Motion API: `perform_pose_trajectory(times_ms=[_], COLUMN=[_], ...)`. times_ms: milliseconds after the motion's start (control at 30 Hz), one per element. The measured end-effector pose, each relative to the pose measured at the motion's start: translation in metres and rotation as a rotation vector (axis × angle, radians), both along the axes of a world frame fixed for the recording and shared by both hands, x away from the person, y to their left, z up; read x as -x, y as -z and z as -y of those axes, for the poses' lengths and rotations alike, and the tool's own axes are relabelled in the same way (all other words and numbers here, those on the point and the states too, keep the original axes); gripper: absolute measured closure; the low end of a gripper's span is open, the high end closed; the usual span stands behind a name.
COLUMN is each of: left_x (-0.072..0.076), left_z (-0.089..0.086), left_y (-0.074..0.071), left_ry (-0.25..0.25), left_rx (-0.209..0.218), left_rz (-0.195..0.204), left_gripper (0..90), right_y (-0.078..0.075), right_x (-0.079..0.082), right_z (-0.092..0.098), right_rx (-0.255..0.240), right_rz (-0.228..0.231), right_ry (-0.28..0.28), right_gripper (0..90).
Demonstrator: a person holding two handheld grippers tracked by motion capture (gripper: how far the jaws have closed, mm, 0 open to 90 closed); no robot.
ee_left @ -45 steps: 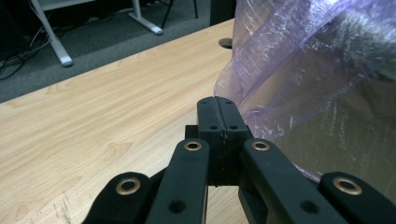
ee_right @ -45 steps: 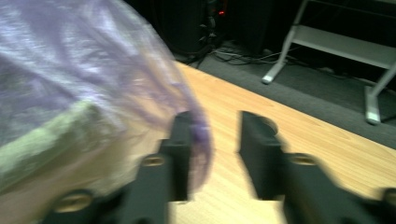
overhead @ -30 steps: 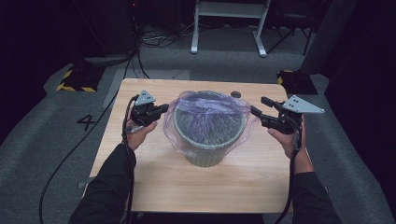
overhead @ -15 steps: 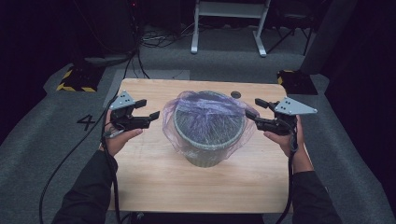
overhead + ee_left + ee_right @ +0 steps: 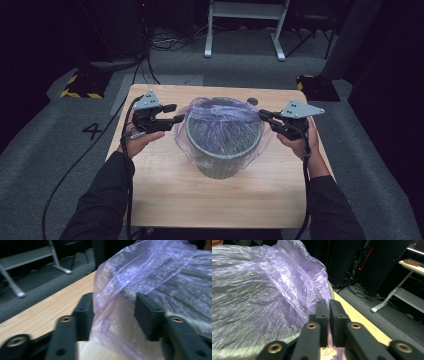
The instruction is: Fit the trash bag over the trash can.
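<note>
High view looks down from above; both gripper views sit close, sharing the purple bag (image 5: 220, 117).

1. The left claw (image 5: 176, 113) has swung back in from the counter's left edge to the basket's side; its jaws, which have just been closing, now straddle the purple bag (image 5: 120, 307) without pressing it.
2. The right claw (image 5: 262, 115), jaws apart before, has just clamped onto the bag's film at the rim.
</note>
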State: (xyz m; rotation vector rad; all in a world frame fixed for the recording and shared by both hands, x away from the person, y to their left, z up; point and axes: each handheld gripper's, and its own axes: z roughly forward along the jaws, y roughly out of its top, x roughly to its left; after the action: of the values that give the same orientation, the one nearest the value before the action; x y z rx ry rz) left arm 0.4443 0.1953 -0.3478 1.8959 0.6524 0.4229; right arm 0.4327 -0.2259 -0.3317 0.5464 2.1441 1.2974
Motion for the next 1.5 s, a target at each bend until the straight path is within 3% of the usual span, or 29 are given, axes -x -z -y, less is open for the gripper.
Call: perform_pose_trajectory(times_ms=[133, 233, 333, 500, 567, 767, 933, 1033, 1167, 1300, 1500], left_x=[-0.003, -0.004, -0.007, -0.002, 0.001, 0.018, 0.042, 0.058, 0.079, 0.092, 0.089], left_z=[0.006, 0.011, 0.016, 0.012, 0.006, -0.016, -0.027, -0.030, -0.027, -0.011, 0.012], left_y=[0.000, 0.000, 0.000, 0.002, 0.003, 0.009, 0.012, 0.018, 0.030, 0.043, 0.050], left_ry=[0.033, 0.026, -0.004, -0.035, -0.044, -0.069, -0.070, -0.046, -0.005, 0.046, 0.080], left_rx=[-0.010, -0.028, -0.044, -0.012, 0.009, 0.038, 0.046, 0.061, 0.067, 0.052, 0.057], left_rz=[0.016, 0.028, 0.033, 0.037, 0.020, 0.021, 0.054, 0.063, 0.048, 0.012, -0.030], left_gripper=[68.4, 78.8, 82.8, 63.2, 50.9, 32.1, 25.6, 24.1, 21.7, 18.5, 17.6], right_y=[-0.001, -0.002, -0.003, 0.000, 0.001, 0.004, 0.003, 0.003, 0.002, 0.000, -0.009], right_x=[-0.004, -0.008, -0.012, -0.022, -0.025, -0.029, -0.028, -0.028, -0.027, -0.023, -0.017], right_z=[-0.001, 0.000, 0.001, 0.006, 0.008, 0.013, 0.015, 0.015, 0.018, 0.019, 0.016], right_rx=[0.001, -0.016, -0.043, -0.079, -0.083, -0.089, -0.094, -0.089, -0.090, -0.102, -0.129], right_rz=[-0.003, -0.006, -0.022, -0.071, -0.088, -0.102, -0.101, -0.100, -0.098, -0.086, -0.056], right_ry=[0.018, 0.036, 0.058, 0.110, 0.127, 0.176, 0.192, 0.197, 0.205, 0.200, 0.141], right_gripper=[90.0, 90.0, 90.0, 90.0, 90.0, 90.0, 90.0, 90.0, 89.3, 80.2, 51.3])
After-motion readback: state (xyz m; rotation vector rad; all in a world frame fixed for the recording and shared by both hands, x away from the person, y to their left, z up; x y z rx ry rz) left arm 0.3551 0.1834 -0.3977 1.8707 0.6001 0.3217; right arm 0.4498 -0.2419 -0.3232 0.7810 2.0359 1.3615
